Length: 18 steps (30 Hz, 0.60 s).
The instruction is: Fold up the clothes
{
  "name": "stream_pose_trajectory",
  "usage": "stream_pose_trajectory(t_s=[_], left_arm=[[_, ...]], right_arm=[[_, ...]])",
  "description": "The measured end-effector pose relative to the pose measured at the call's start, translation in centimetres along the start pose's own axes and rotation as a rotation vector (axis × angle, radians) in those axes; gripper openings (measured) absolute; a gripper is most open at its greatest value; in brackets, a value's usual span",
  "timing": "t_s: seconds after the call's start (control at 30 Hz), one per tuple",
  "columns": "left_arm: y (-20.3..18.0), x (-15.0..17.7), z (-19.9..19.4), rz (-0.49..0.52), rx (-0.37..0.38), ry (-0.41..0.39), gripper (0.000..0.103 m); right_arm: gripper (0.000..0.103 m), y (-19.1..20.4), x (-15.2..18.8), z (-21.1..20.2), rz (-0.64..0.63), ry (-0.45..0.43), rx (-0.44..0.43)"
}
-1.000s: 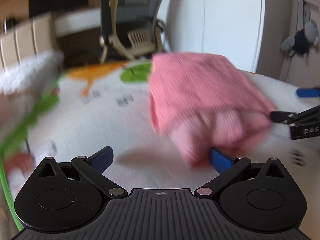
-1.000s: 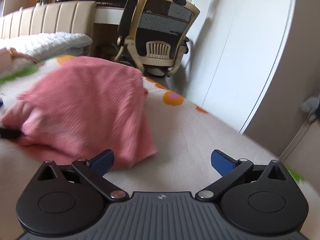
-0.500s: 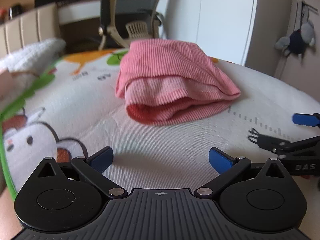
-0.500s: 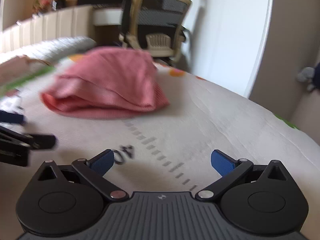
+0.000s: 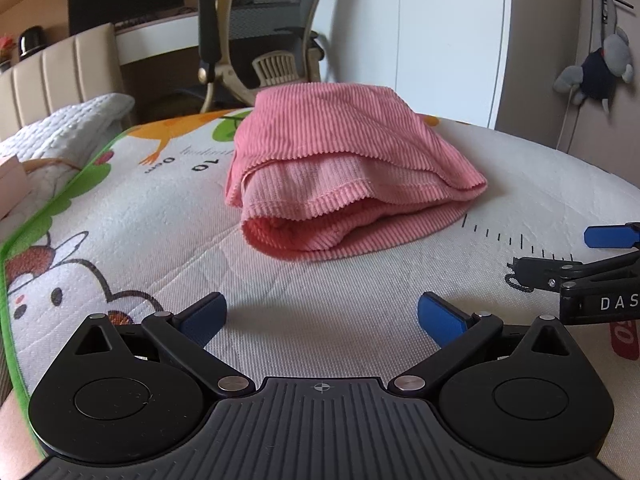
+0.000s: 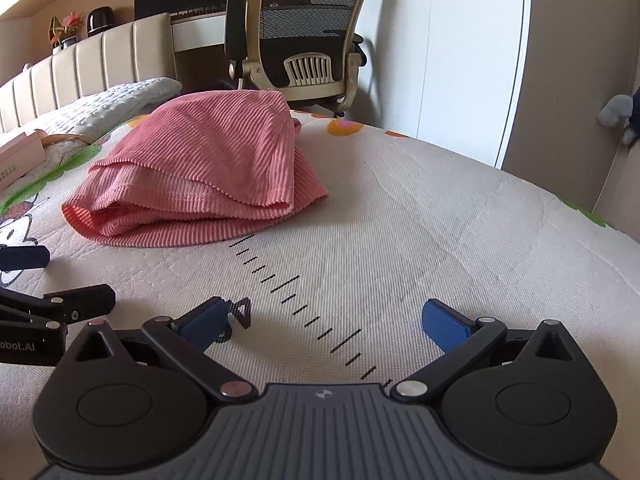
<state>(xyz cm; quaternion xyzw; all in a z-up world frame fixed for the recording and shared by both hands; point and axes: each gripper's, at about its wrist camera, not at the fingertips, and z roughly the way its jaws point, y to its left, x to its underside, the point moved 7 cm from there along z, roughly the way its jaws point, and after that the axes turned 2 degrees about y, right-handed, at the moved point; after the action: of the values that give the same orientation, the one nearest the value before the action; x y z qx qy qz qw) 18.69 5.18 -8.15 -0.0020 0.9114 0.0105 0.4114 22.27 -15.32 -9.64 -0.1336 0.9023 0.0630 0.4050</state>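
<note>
Both grippers' fingers gape, well short of folded pink garment.

bare mat lies open ahead; only the folded pink garment blocks beyond.

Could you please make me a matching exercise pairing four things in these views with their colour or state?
Things:
1. garment
2. left gripper
3. office chair
4. plush toy

Descriptions:
A. hanging on the wall
B. pink, folded on the mat
C. open, holding nothing
D. beige frame, black mesh back

Pairs: 1-B, 2-C, 3-D, 4-A
</note>
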Motion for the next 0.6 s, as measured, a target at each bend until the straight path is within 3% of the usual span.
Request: stream_pose_trajectory(t_s=[0.6], left_arm=[[0.05,0.02,-0.03,-0.001,0.002,0.0,0.103]], right_arm=[[0.103,-0.1,0.04,-0.07,-0.001,-0.001,-0.001]])
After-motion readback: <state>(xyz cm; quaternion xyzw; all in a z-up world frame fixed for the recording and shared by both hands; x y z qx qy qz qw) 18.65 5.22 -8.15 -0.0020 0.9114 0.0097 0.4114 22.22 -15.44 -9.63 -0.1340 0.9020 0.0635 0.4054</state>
